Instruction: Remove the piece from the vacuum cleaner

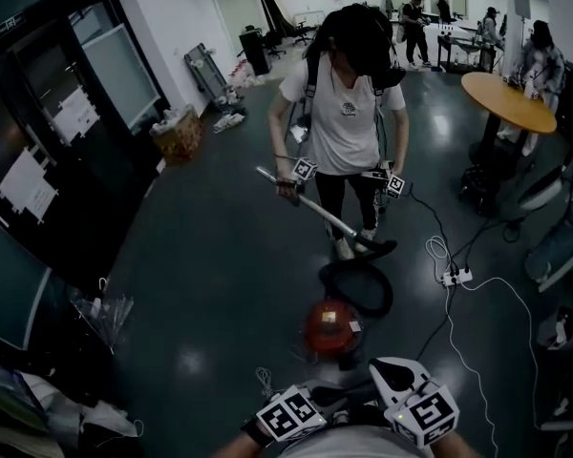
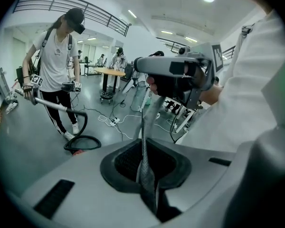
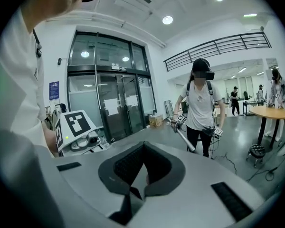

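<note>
A red vacuum cleaner (image 1: pixel 332 327) stands on the dark floor in front of me. Its black hose (image 1: pixel 390 294) loops up to a metal wand (image 1: pixel 310 203), which a person opposite (image 1: pixel 349 113) holds with two grippers. My left gripper (image 2: pixel 145 177) is shut on a grey woven strap (image 2: pixel 145 141). The strap runs up toward the hand holding my right gripper (image 2: pixel 171 72). In its own view the right gripper (image 3: pixel 138 184) shows a narrow gap between its pads, with nothing in it. Both marker cubes (image 1: pixel 291 413) (image 1: pixel 425 410) sit low in the head view, short of the vacuum.
A white power strip (image 1: pixel 456 277) and trailing cables lie on the floor to the right. A round wooden table (image 1: pixel 506 101) stands at the back right, and glass doors (image 1: pixel 67 113) line the left. A box (image 1: pixel 177 134) sits by the wall. More people stand far behind.
</note>
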### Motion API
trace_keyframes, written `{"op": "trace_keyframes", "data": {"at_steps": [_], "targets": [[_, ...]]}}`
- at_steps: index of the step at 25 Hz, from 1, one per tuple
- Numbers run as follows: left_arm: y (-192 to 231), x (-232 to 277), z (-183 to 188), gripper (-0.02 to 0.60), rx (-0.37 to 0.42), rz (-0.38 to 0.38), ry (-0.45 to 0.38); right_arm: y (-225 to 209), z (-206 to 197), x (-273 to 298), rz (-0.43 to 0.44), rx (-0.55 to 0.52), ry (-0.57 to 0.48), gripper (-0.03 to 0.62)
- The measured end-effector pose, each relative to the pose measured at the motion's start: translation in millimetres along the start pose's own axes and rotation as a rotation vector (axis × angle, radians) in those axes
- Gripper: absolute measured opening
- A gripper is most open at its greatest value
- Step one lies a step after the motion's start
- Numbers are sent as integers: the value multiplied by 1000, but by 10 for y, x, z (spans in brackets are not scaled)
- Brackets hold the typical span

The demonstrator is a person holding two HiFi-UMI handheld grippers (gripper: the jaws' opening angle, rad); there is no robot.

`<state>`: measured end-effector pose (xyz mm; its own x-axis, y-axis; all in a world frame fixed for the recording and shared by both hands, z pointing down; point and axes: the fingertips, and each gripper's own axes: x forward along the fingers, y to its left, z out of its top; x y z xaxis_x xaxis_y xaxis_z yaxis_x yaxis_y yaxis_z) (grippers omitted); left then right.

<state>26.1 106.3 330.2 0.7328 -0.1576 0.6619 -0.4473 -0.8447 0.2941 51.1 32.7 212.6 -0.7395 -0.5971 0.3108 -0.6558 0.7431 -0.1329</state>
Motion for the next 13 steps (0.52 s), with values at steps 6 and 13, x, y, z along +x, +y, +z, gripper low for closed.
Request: {"op": "trace_keyframes", "data": {"at_steps": [6, 13], "targets": [[9, 95, 25, 29, -7, -1, 3, -25, -119, 18, 43, -2, 11, 15], [86, 65, 4, 29, -21, 9, 13, -38, -141, 119, 66, -2, 31, 15]]}}
